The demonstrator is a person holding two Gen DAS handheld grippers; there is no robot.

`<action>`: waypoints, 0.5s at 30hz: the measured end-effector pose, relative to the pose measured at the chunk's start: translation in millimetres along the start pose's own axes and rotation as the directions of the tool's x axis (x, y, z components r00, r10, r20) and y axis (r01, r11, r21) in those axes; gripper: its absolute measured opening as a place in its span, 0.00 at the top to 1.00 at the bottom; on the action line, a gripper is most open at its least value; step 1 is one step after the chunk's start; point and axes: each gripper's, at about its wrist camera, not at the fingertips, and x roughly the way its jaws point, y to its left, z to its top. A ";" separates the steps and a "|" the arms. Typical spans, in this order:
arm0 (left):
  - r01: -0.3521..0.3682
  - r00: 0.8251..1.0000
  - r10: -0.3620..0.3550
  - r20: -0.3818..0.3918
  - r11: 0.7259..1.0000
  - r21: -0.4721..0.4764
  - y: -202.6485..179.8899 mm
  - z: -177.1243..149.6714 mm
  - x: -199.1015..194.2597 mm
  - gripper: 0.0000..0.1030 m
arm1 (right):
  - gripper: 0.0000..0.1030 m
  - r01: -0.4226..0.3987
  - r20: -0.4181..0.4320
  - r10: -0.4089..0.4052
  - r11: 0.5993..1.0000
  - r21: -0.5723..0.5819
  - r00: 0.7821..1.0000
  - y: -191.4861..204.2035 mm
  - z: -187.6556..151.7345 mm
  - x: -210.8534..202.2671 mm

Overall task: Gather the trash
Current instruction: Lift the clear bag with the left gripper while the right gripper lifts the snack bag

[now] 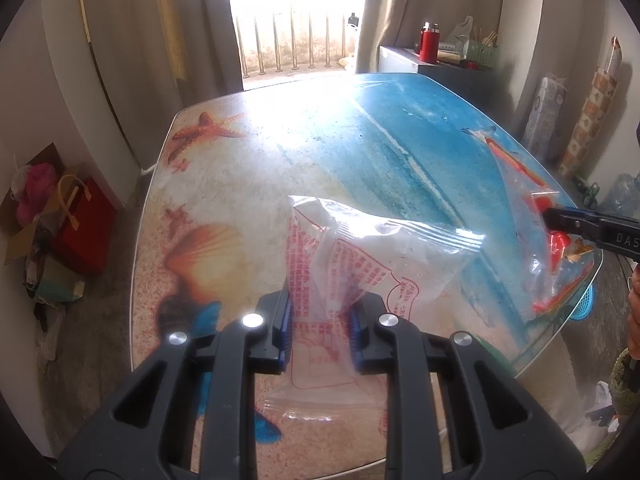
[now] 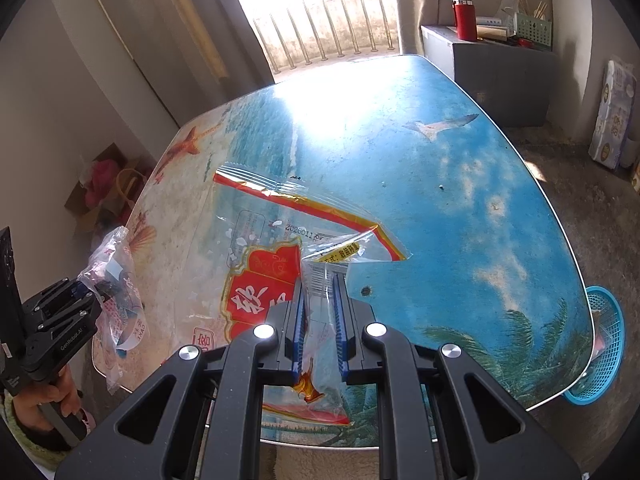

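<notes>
a room with grey walls and a bright barred window holds a glossy tabletop (image 2: 460, 184) printed with a beach scene of sea, starfish and palms. a blue basket (image 2: 600, 344) sits on the floor past its right edge.

both pieces of trash look nearly weightless, thin and crinkly, so they will flop and may slide out of a loose pinch; a bunched fold or a sealed edge seems the safest hold.

the left claw (image 1: 320, 332) is clenched on a white wrapper (image 1: 372, 264), clear plastic with red print, held up above the tabletop. the right claw (image 2: 320, 320) is clenched on a clear wrapper (image 2: 280, 264) with a red and gold border and a red label, gripped near its lower part and raised over the near edge of the tabletop. the two wrappers hang apart from each other.
</notes>
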 end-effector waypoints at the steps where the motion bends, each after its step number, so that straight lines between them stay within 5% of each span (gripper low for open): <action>1: -0.001 1.000 0.001 0.002 1.000 0.002 -0.8 1.1 -0.7 0.80 | 0.87 -0.001 0.002 0.001 1.000 -0.001 1.000 -0.2 0.5 -0.5; 15: -0.011 0.999 0.011 0.032 1.000 0.017 -15.7 6.0 -13.7 0.80 | 0.87 -0.021 0.020 0.021 1.000 0.017 1.000 -13.4 -1.7 -13.8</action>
